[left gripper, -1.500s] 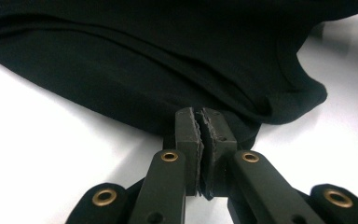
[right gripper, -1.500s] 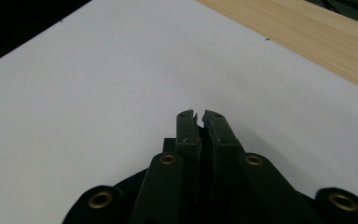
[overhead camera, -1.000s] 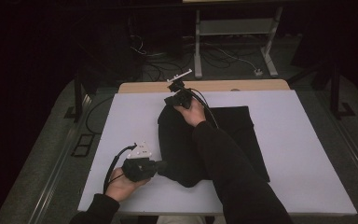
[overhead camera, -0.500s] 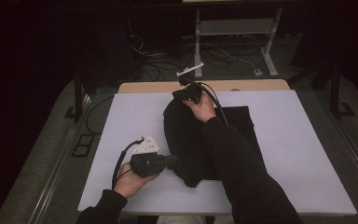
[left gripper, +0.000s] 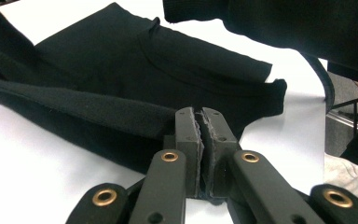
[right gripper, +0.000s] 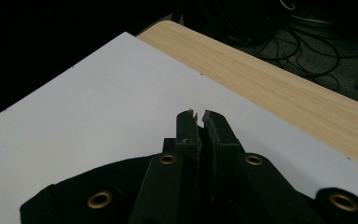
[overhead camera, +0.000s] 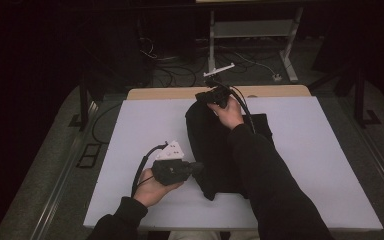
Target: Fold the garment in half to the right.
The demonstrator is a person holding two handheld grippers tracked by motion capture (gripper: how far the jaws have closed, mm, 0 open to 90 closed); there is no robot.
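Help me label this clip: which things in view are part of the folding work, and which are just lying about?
In the job:
- black garment, lying on the white table top
- left gripper, shut on the garment's near edge
- right gripper, shut on its far end

Lying about:
- cables on the floor
- metal stand beyond the table
- wooden table edge

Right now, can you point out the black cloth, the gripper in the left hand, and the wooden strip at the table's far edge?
black cloth (overhead camera: 215,150), high view, middle of the folded fabric.
left gripper (overhead camera: 198,168), high view, tip of its closed jaws at the cloth's edge.
wooden strip (right gripper: 279,79), right gripper view, bare wood grain.
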